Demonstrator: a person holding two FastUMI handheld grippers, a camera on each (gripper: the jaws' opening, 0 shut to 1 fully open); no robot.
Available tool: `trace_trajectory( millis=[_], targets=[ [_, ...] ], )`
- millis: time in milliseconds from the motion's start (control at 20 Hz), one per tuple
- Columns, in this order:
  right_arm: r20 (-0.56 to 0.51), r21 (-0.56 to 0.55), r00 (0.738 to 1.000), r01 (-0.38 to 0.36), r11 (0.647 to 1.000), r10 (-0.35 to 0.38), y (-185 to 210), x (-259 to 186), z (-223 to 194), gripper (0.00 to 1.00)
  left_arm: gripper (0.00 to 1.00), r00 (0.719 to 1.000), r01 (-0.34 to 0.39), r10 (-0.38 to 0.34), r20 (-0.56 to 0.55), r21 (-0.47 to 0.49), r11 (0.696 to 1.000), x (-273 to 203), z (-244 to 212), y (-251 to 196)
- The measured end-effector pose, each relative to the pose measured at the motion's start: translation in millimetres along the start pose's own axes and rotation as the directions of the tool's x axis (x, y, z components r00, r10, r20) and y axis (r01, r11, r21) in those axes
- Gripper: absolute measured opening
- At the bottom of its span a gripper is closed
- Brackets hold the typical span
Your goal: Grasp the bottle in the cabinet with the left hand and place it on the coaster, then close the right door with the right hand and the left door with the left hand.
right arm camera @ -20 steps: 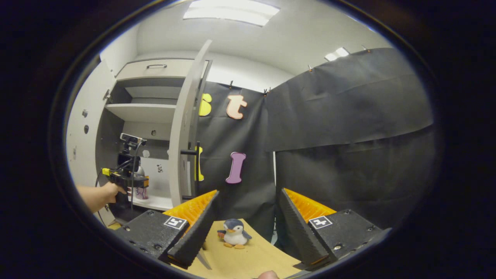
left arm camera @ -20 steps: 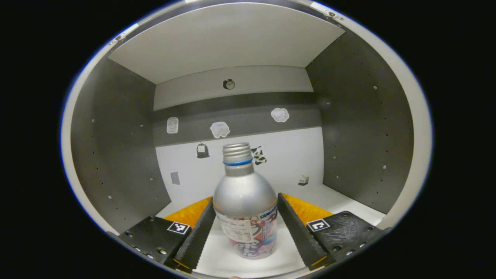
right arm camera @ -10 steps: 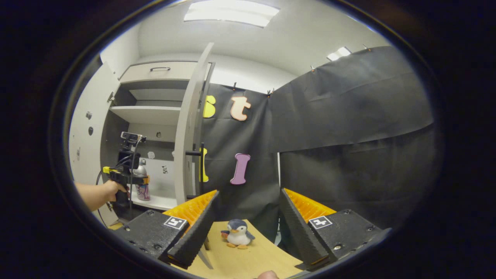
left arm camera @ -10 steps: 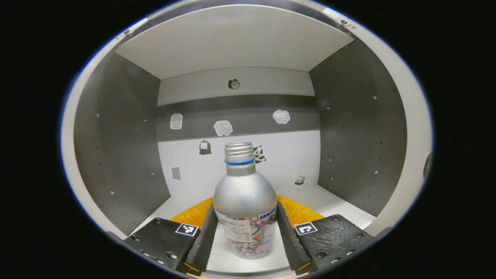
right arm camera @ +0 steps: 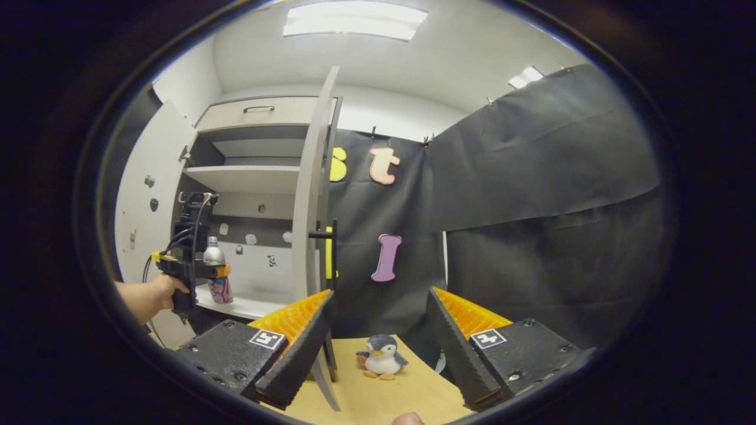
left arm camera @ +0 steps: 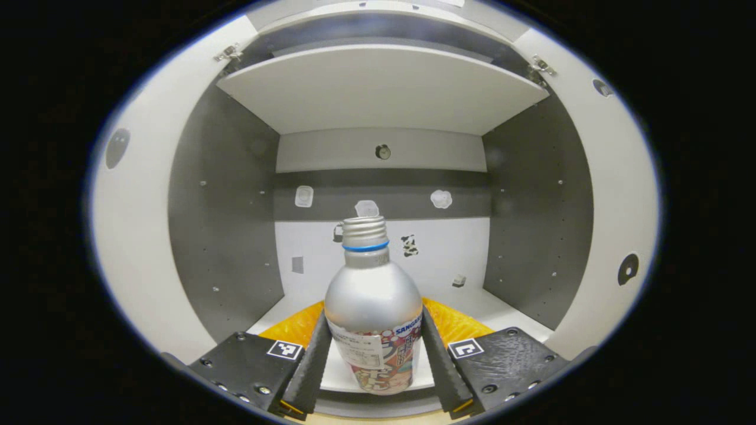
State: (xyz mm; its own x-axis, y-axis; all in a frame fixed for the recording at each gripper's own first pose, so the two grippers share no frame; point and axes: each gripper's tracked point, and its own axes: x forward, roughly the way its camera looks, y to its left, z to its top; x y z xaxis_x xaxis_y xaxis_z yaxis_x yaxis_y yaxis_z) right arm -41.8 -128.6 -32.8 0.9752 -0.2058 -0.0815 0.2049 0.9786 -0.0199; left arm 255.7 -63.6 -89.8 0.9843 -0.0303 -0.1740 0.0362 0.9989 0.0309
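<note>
Left gripper view, left gripper (left arm camera: 374, 360) clamped on bottle (left arm camera: 373, 307), now drawn back toward cabinet (left arm camera: 378, 88) front

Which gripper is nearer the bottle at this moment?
Left. The left gripper is shut on the bottle at the cabinet's front edge; the right gripper hangs open over the table, well away.

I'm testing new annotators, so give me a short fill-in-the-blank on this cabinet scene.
1. The left gripper is shut on the silver metal ___.
2. The right gripper's fingers are ___, holding nothing.
3. On the tan tabletop stands a small plush ___.
4. Both pale grey cabinet doors are ___.

Missing words: bottle, open, penguin, open
</note>
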Motion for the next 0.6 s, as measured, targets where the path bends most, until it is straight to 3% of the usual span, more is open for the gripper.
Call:
trace_trajectory(
  millis=[100, 250, 350, 400, 500, 600],
  targets=[
    [-0.003, 0.002, 1.0, -0.024, 1.0, 0.024, 7.2, -1.6, -1.7, 0.99, 0.71, 1.0, -0.005, 0.005, 0.007, -0.007, 1.0, -14.8, 0.7, 2.6],
    [-0.011, 0.004, 0.998, -0.055, 0.998, 0.056, 16.6, -0.5, -5.4, 0.99, 0.79, 1.0, -0.019, 0.019, 0.022, 0.004, 1.0, -39.1, -1.9, 8.3],
    [-0.017, 0.006, 0.997, -0.079, 0.997, 0.079, 22.5, -0.3, -8.0, 1.0, 0.74, 0.999, -0.031, 0.031, 0.024, 0.022, 0.999, -53.2, -8.1, 11.0],
    [-0.02, 0.008, 0.996, -0.091, 0.996, 0.091, 26.0, -0.1, -9.3, 1.0, 0.79, 0.999, -0.035, 0.035, 0.02, 0.03, 0.999, -61.2, -12.7, 11.4],
    [-0.029, 0.01, 0.993, -0.112, 0.994, 0.112, 32.0, 1.1, -12.7, 0.99, 0.74, 0.999, -0.043, 0.042, 0.018, 0.048, 0.998, -77.5, -23.1, 13.5],
    [-0.039, 0.015, 0.99, -0.132, 0.991, 0.132, 41.0, 2.9, -16.1, 1.0, 0.79, 0.998, -0.056, 0.055, 0.02, 0.071, 0.996, -91.0, -34.1, 14.9]
  ],
)
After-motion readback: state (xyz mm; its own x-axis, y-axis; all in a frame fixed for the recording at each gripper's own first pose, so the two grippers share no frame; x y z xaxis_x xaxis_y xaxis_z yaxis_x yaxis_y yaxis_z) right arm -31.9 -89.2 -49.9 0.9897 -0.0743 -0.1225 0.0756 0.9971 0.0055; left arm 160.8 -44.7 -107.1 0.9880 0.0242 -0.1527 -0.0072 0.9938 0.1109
